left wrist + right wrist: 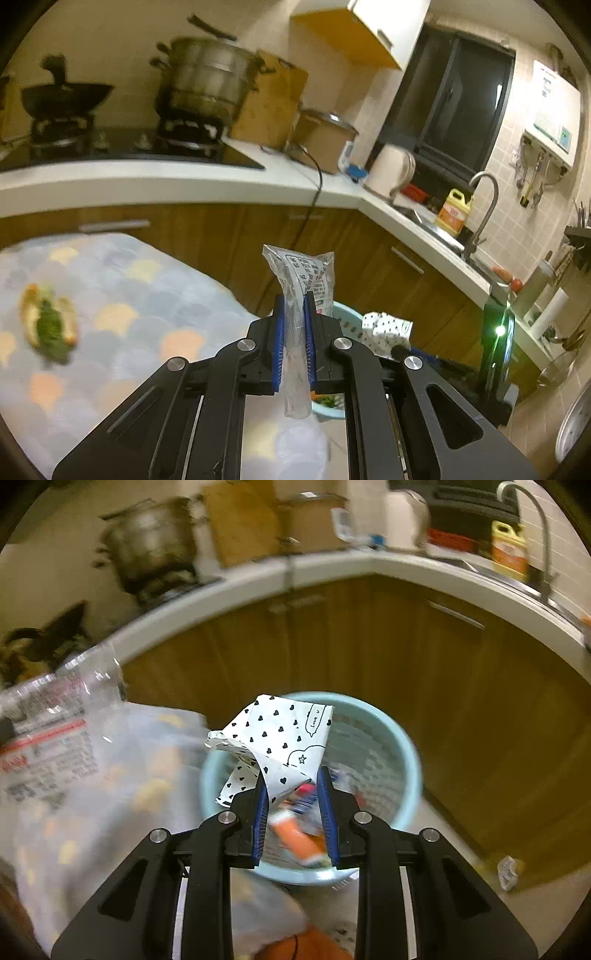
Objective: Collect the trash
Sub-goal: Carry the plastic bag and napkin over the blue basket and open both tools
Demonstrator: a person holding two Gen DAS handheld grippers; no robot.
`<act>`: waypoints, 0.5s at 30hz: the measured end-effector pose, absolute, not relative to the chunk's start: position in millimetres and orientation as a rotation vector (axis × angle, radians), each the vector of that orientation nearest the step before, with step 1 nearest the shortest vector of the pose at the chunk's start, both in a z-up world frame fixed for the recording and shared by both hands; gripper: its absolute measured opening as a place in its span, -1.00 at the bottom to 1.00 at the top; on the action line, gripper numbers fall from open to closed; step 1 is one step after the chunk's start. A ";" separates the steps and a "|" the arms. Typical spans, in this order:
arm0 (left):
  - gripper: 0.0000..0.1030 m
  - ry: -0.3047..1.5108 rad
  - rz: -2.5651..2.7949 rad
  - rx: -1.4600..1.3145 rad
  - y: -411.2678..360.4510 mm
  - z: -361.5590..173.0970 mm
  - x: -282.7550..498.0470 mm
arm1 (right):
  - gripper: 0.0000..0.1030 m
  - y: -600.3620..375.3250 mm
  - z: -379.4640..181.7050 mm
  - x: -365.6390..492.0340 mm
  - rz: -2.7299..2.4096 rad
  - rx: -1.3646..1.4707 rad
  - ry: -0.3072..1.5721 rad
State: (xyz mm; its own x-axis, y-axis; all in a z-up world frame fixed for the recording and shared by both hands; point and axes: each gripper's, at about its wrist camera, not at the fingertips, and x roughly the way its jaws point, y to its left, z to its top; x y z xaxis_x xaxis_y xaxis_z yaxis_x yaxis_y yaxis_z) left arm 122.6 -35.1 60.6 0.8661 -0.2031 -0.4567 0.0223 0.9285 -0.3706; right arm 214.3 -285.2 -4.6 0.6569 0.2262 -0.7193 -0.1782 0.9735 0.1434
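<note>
Left gripper (294,325) pinches a clear wrapper (301,280); right gripper (293,801) clamps heart-print paper (280,738) above the bin (402,746). Centre both over the bin before releasing.

R gripper (293,775) pinching heart-print paper (280,738) above blue bin (406,760); trash inside.

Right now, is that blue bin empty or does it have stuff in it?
Not empty: the bin shows an orange wrapper and other blurred scraps inside.
</note>
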 end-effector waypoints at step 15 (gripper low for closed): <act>-0.43 0.680 -0.146 -0.337 -95.9 10.0 194.0 | -0.16 -312.1 -42.8 241.0 0.190 0.096 0.950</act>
